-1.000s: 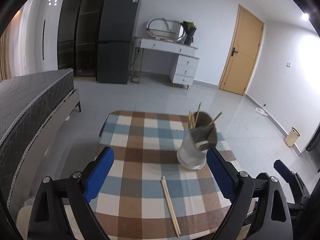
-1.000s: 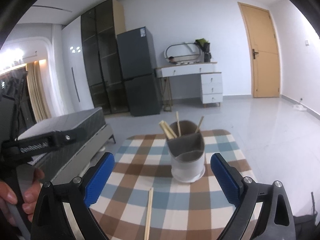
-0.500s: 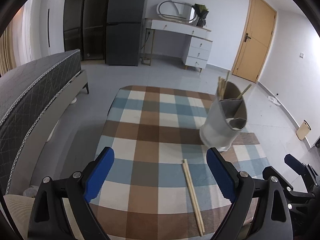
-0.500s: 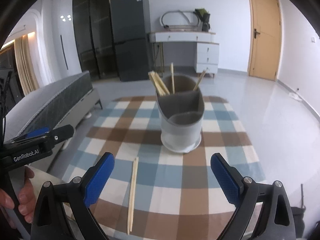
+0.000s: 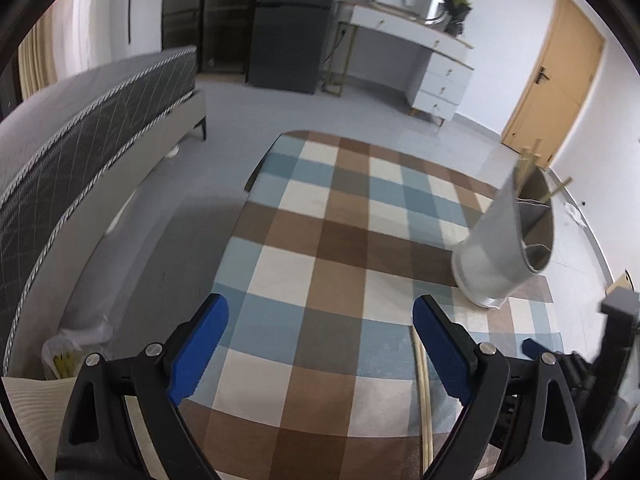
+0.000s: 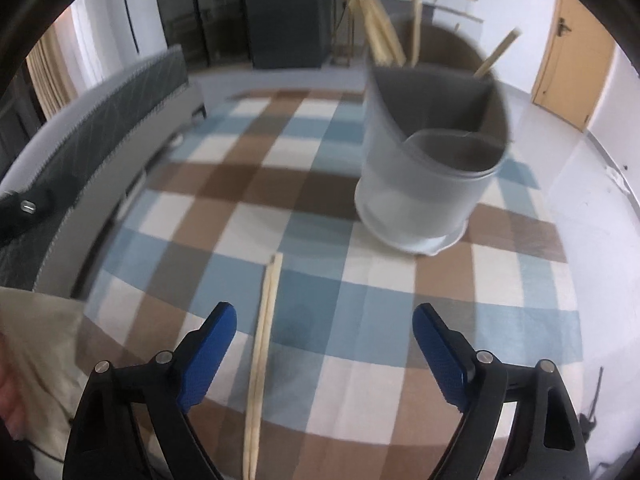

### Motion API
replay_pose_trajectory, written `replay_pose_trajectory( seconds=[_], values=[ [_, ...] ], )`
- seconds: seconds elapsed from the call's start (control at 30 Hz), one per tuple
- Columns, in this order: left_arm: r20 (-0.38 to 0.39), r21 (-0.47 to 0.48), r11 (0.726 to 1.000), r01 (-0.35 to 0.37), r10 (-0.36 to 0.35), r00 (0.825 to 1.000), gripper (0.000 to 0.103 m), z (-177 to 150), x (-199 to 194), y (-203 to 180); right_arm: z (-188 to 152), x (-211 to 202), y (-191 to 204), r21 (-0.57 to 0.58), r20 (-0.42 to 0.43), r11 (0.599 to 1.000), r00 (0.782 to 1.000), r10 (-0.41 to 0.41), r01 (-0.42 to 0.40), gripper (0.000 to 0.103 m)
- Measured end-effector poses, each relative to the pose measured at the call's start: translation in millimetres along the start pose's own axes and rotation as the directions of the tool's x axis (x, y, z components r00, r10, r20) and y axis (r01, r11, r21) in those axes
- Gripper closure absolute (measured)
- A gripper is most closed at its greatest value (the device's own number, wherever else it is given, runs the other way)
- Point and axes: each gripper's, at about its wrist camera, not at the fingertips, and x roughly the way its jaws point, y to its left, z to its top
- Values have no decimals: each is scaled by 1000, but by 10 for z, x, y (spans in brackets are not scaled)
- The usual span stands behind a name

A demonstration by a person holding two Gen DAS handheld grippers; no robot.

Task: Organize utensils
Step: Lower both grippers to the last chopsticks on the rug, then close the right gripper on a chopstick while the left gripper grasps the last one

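A grey two-compartment utensil holder (image 6: 428,168) stands on the checked tablecloth (image 6: 320,216), with several chopsticks (image 6: 380,32) sticking up from its back compartment. A loose pair of wooden chopsticks (image 6: 262,344) lies on the cloth, running toward me. My right gripper (image 6: 324,332) hovers low over the cloth; its jaws are closing, the loose pair lies under its left half and no pad touches it. In the left wrist view the holder (image 5: 504,248) is at the right and the loose chopsticks (image 5: 424,392) pass just beside the right finger. My left gripper (image 5: 320,328) is open and holds nothing.
A dark quilted bed (image 5: 80,128) runs along the table's left side. Behind the table are a dark fridge (image 5: 292,28), a white dresser (image 5: 424,56) and a wooden door (image 5: 552,80). A bag (image 5: 76,352) sits on the floor at the table's near left corner.
Both grippers have come down and closer to the table, tilting more steeply. The holder and loose chopsticks loom larger in the right wrist view; the right jaws stand slightly narrower.
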Motion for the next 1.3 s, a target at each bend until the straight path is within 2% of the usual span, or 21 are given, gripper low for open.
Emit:
replay_pose_trajectory(
  seconds=[0.13, 0.2, 0.37, 0.47, 0.53, 0.73, 0.8, 1.0, 1.17, 1.2, 1.23, 1.3],
  values=[
    [-42, -29, 999, -17, 16, 999, 12, 27, 94, 62, 92, 261, 18, -19, -60, 1000, 998, 0, -1, 28],
    [-61, -42, 999, -25, 22, 998, 12, 41, 133, 97, 152, 402, 37, -33, -85, 999, 996, -4, 1, 28],
    [-117, -94, 995, -31, 20, 993, 12, 64, 244, 212, 214, 636, 122, -96, -140, 995, 990, -8, -5, 38],
    [-110, -119, 992, -35, 22, 994, 12, 88, 231, 267, 215, 702, 135, -107, -160, 994, 987, -32, 15, 42],
    [-106, -121, 992, -41, 28, 994, 12, 99, 225, 278, 216, 708, 126, -98, -162, 995, 987, -22, 6, 45],
    [-133, -132, 991, -28, 11, 991, 12, 96, 269, 298, 265, 731, 165, -109, -174, 994, 984, -28, 9, 46],
    [-133, -135, 991, -25, 7, 991, 12, 104, 265, 309, 281, 784, 202, -118, -191, 993, 980, -51, 29, 49],
    [-127, -129, 991, -28, 11, 992, 12, 119, 265, 334, 345, 840, 207, -62, -174, 997, 984, -48, 37, 53],
    [-159, -119, 993, -4, -15, 987, 13, 110, 308, 328, 392, 862, 280, -58, -148, 998, 989, 11, -19, 78],
    [-156, -116, 993, -8, -10, 988, 13, 110, 306, 330, 388, 859, 275, -52, -140, 998, 990, 32, -39, 91],
    [-151, -109, 994, -16, -1, 989, 13, 107, 305, 332, 379, 851, 266, -48, -137, 998, 990, 40, -46, 98],
    [-152, -109, 994, -8, -9, 988, 12, 99, 311, 338, 351, 815, 188, -8, -137, 997, 988, 71, -73, 99]
  ],
)
